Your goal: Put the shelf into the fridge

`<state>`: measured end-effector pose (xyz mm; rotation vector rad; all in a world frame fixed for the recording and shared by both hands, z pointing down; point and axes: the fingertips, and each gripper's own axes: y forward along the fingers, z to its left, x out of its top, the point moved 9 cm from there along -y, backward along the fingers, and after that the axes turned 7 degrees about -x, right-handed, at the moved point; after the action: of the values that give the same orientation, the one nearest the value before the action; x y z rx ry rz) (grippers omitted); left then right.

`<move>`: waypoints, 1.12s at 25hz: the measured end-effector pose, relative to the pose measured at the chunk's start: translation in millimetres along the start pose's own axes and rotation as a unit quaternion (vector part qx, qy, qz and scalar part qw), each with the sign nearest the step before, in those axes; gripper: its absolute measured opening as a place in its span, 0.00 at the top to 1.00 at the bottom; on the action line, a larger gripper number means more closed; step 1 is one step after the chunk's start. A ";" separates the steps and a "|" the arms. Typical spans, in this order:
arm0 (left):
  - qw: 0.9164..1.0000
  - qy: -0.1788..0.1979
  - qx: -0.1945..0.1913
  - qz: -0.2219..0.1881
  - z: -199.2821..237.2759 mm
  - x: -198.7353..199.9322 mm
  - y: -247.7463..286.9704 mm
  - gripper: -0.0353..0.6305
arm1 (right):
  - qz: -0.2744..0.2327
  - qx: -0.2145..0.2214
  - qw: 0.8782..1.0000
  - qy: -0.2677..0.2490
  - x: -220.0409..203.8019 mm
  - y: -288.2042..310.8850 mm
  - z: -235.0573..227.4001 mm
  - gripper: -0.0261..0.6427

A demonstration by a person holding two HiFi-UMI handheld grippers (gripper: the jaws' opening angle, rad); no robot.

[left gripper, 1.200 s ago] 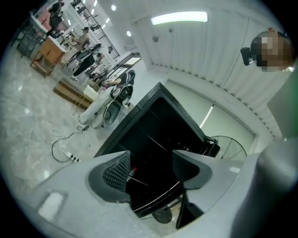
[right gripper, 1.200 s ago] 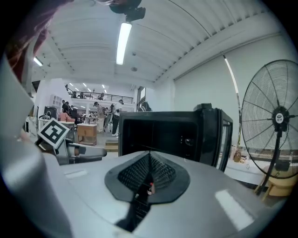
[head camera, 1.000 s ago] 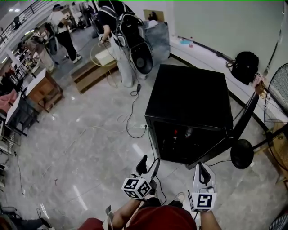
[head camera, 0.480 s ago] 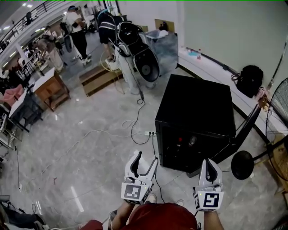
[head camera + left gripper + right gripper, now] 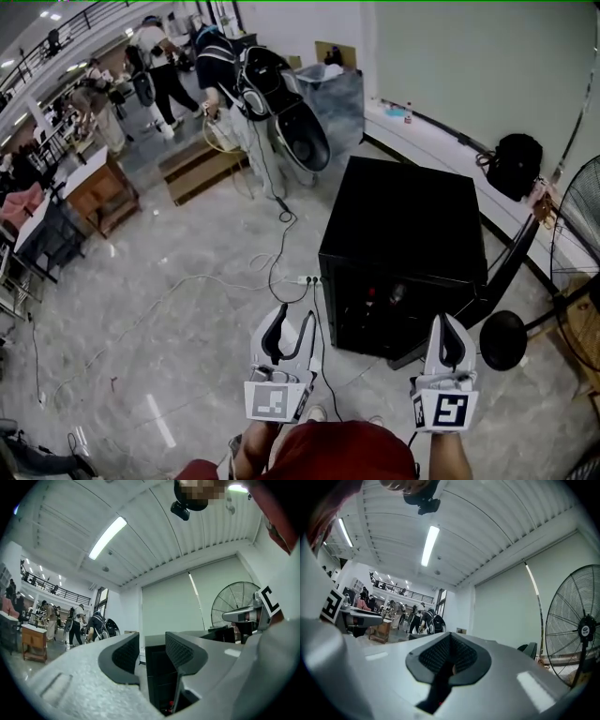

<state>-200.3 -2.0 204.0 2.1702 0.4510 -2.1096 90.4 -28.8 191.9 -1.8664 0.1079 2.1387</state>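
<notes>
Head view: left gripper (image 5: 292, 324), jaws wide a second ago, now closing on nothing; right gripper (image 5: 448, 339) pressed together, empty. Fridge (image 5: 403, 234) stands ahead; shelf not yet in hand.

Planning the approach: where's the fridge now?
Head view, right of centre: the black fridge stands on the floor, fan base at its right, power strip at its left.

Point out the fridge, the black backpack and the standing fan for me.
fridge (image 5: 408, 216), head view, on its flat black top.
black backpack (image 5: 516, 161), head view, middle of the bag by the wall.
standing fan (image 5: 584, 631), right gripper view, on its hub.
</notes>
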 end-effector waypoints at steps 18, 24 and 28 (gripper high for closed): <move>0.999 0.007 0.025 0.021 -6.9 -3.0 2.1 0.94 | 0.001 -0.003 1.000 0.001 -0.5 -3.2 7.8 0.96; 0.999 0.012 0.023 0.028 -9.8 -5.4 1.9 0.94 | 0.005 -0.004 1.000 0.002 -3.9 -4.1 8.1 0.96; 0.999 0.011 0.027 0.035 -11.5 -7.5 0.2 0.94 | 0.007 -0.005 1.000 0.003 -5.2 -5.0 8.5 0.96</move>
<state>-189.3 -0.3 212.0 2.2047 0.3202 -2.0878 84.3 -22.9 199.0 -1.8847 0.1127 2.1468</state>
